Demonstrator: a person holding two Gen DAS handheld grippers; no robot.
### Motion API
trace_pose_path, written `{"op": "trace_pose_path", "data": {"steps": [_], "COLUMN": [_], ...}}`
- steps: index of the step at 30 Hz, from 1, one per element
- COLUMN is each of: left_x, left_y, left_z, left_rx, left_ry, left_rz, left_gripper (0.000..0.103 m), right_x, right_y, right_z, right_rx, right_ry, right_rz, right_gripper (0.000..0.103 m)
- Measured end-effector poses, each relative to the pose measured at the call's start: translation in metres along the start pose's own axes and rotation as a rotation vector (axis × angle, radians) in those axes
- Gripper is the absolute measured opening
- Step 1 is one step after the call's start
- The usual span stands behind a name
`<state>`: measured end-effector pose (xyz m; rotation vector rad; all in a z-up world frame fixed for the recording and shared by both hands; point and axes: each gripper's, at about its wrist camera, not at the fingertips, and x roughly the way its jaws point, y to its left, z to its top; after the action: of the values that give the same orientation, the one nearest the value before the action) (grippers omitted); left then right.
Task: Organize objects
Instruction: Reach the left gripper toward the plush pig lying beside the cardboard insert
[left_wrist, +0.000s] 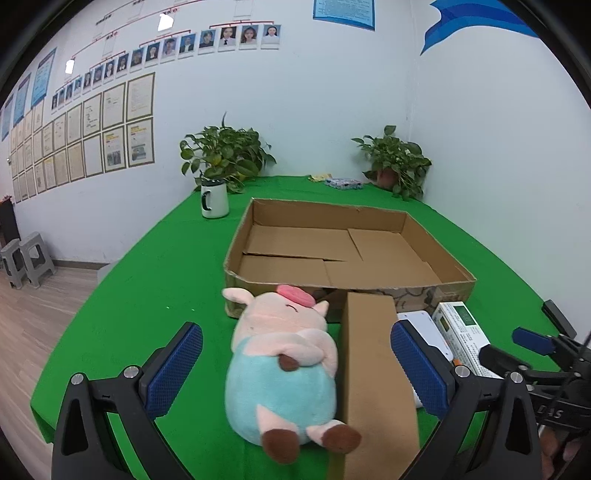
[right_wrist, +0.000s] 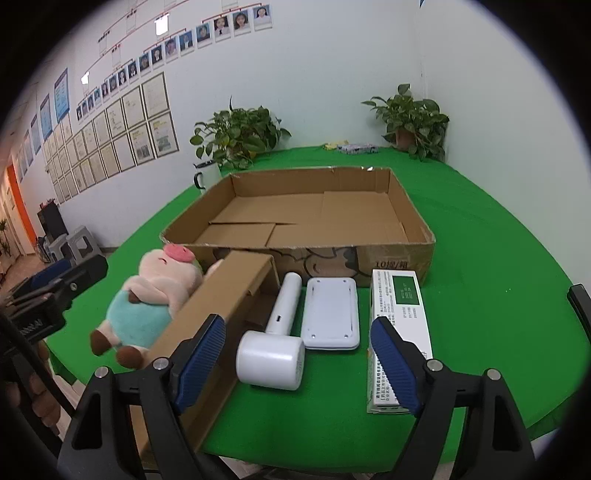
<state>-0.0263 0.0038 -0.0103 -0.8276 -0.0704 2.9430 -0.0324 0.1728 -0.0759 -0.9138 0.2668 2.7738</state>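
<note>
Your left tool (left_wrist: 295, 369) is spread wide over the near desk (left_wrist: 140, 314) edge, nothing gripped; the pig (left_wrist: 284, 365) and the long carton (left_wrist: 373, 369) lie between its fingers but the pads don't touch them. Your right tool (right_wrist: 297, 363) is wide too and empty, with the white handheld device (right_wrist: 273, 347) lying between its fingers, untouched. Along the near edge, left to right: pig, long carton leaning against it, white device, white pad (right_wrist: 330, 314), green-and-white box (right_wrist: 400, 321). The right tool's right pad overlaps that box in view; contact unclear. Behind them mid-desk sits the open tray box (right_wrist: 395, 258), nothing inside. Far left edge: mug (left_wrist: 214, 201) and plant (left_wrist: 225, 155). Far right corner: second plant (left_wrist: 397, 158), small packets (left_wrist: 341, 182) beside it.
</note>
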Motion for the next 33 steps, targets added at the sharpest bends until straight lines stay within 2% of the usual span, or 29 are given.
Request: {"op": "trace_pose_path", "data": {"steps": [2, 6, 10, 18, 22, 27, 33], "left_x": [0.006, 0.012, 0.018, 0.038, 0.037, 0.03, 0.025], "left_y": [-0.004, -0.007, -0.004, -0.011, -0.001, 0.013, 0.015], "left_z": [-0.002, 0.002, 0.008, -0.005, -0.003, -0.001, -0.008], "left_rx": [0.013, 0.046, 0.047, 0.08, 0.06, 0.014, -0.029], "left_ry": [0.021, 0.044, 0.047, 0.088, 0.091, 0.081, 0.077], "left_rz": [-0.013, -0.031, -0.077, -0.162, -0.179, -0.155, -0.108], "left_gripper": [0.103, 0.103, 0.103, 0.103, 0.103, 0.103, 0.103], "right_x": [0.011, 0.024, 0.031, 0.03, 0.022, 0.007, 0.007], "right_y": [-0.006, -0.013, -0.017, -0.011, 0.0, 0.009, 0.003], "right_z": [-0.004, -0.003, 0.003, -0.002, -0.002, 0.008, 0.015], "right_rx": [0.005, 0.016, 0.029, 0.053, 0.049, -0.021, -0.068], "right_ry": [0.032, 0.079, 0.078, 0.066, 0.06, 0.024, 0.033], "right_rz": [-0.01, 0.031, 0.063, 0.063, 0.097, 0.162, 0.235], "right_gripper": [0.083, 0.084, 0.103, 0.103, 0.103, 0.103, 0.103]}}
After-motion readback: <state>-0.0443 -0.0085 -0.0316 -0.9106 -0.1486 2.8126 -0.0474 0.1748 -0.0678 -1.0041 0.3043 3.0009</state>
